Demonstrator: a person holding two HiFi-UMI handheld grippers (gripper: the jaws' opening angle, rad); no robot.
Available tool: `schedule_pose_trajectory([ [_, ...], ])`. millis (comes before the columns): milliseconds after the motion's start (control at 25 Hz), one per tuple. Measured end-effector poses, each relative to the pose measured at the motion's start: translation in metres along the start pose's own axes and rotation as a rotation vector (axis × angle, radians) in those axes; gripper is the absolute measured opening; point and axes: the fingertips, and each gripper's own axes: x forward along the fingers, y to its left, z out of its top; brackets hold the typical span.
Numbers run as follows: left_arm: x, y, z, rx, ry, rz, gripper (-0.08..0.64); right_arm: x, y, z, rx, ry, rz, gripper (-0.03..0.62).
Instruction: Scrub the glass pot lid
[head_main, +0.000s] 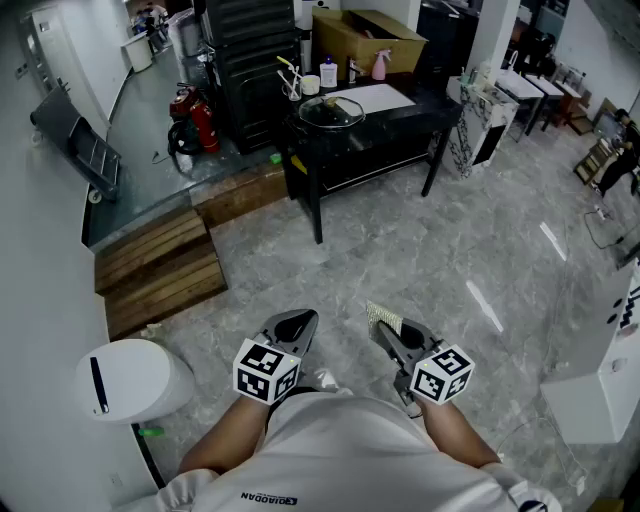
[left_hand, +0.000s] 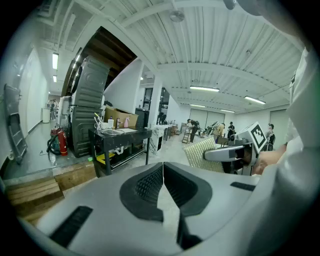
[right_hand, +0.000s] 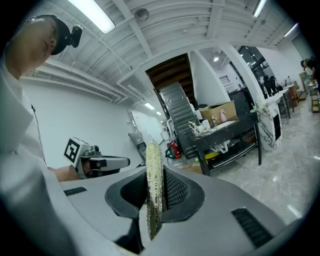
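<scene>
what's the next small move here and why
Probably step toward the black table, carrying both claws forward. The right claw is shut on the scrub pad, the left claw is shut on nothing, and the glass pot lid lies on that table, far beyond either claw.

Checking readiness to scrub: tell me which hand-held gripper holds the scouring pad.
The right hand-held gripper: its jaws clamp the scouring pad; the left hand-held gripper is shut, empty.
</scene>
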Motion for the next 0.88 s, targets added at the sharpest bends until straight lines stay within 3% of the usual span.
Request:
schedule_pose_trajectory([
  [480, 0.011, -0.006, 0.007, 0.007, -0.004, -0.008, 0.017, -0.003, -0.006, 0.001, 0.007, 0.001, 0.002, 0.075],
  [880, 0.025, -0.004, 0.006, -0.003, 0.014, -0.004, 0.017, -0.003, -0.008, 0.012, 0.051, -0.050, 0.072, 0.075],
])
